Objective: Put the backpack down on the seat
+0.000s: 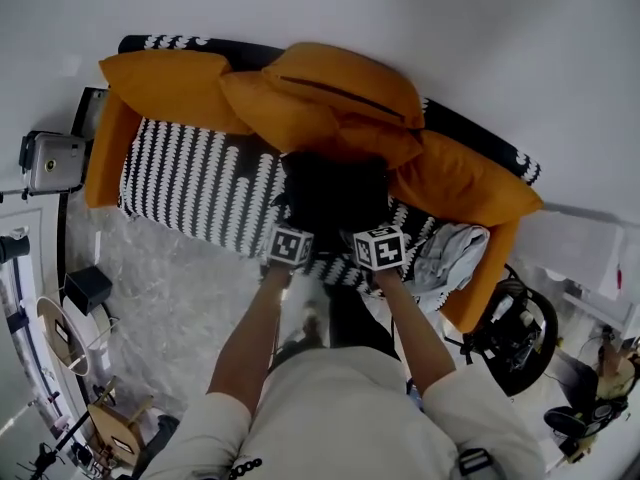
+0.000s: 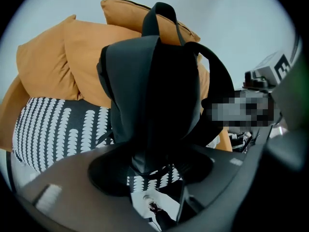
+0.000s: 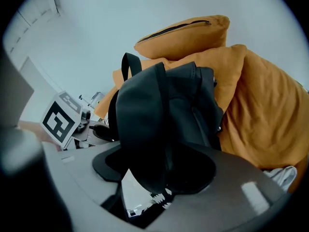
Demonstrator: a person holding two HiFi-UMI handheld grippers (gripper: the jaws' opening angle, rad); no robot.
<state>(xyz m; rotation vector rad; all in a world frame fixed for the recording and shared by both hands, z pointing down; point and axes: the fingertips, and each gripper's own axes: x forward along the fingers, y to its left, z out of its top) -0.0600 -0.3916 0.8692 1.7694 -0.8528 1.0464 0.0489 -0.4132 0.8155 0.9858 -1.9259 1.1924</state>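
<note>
A black backpack [image 1: 335, 193] stands upright on the sofa's black-and-white patterned seat [image 1: 200, 183] and leans back against orange cushions [image 1: 345, 83]. Both grippers are at its front lower edge. The left gripper [image 1: 298, 232] is open, its jaws wide on either side of the backpack's [image 2: 154, 91] bottom corner without pressing it. On the other side, the right gripper [image 1: 370, 232] is open as well, and a fold of the backpack [image 3: 164, 115] hangs loosely in its gap. Seen from the left gripper [image 2: 152, 170] and the right gripper [image 3: 161, 178], the bag's straps and top handle stand up freely.
A pale crumpled cloth [image 1: 450, 253] lies on the seat right of the backpack. More orange cushions [image 1: 170, 88] fill the sofa's left end. A camera on a stand [image 1: 55, 161], a small black box [image 1: 88, 288] and a wooden chair [image 1: 115, 428] are on the left floor; black gear [image 1: 520, 328] lies right.
</note>
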